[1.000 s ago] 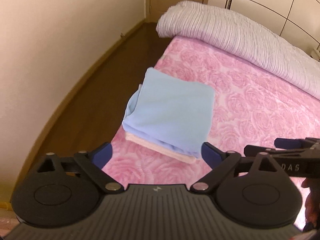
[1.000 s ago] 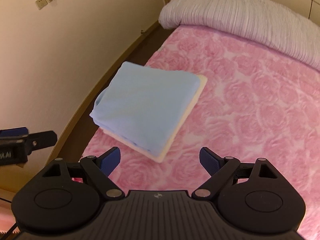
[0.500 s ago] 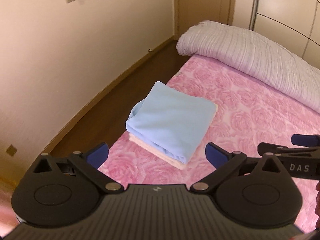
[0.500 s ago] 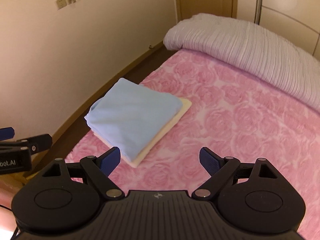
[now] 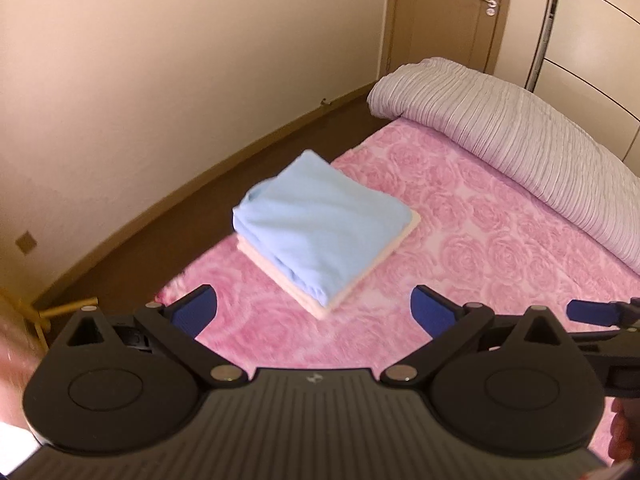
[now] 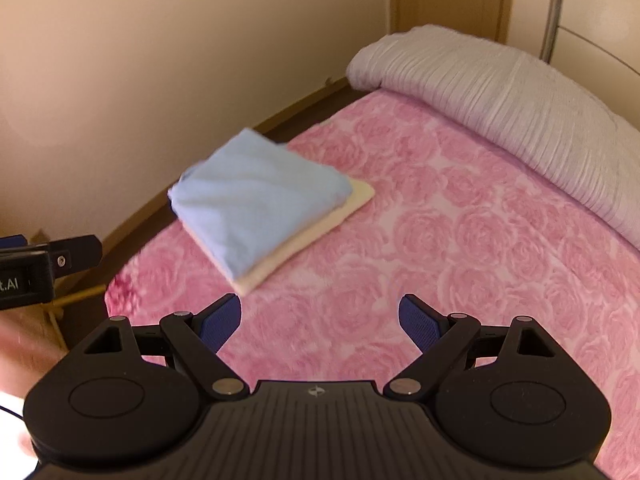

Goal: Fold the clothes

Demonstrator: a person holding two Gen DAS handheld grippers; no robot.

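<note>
Left gripper [image 5: 314,308]: blue pads spread wide apart, nothing between them, held above the pink rose-patterned bedspread [image 5: 500,240] at lower centre of frame. Right gripper [image 6: 320,318]: pads likewise parted and empty, lower centre of its own view.

2 folded garments lay stacked near the bed's left edge, centre of both frames: light blue garment [image 5: 324,220] on top of cream garment [image 5: 332,304], whose margin showed along the right and lower sides. Neither gripper touched the stack.

Rolled striped duvet [image 5: 520,136] lay along the upper right. Wall [image 5: 160,80] filled the upper left; door [image 5: 452,12] stood at top.
</note>
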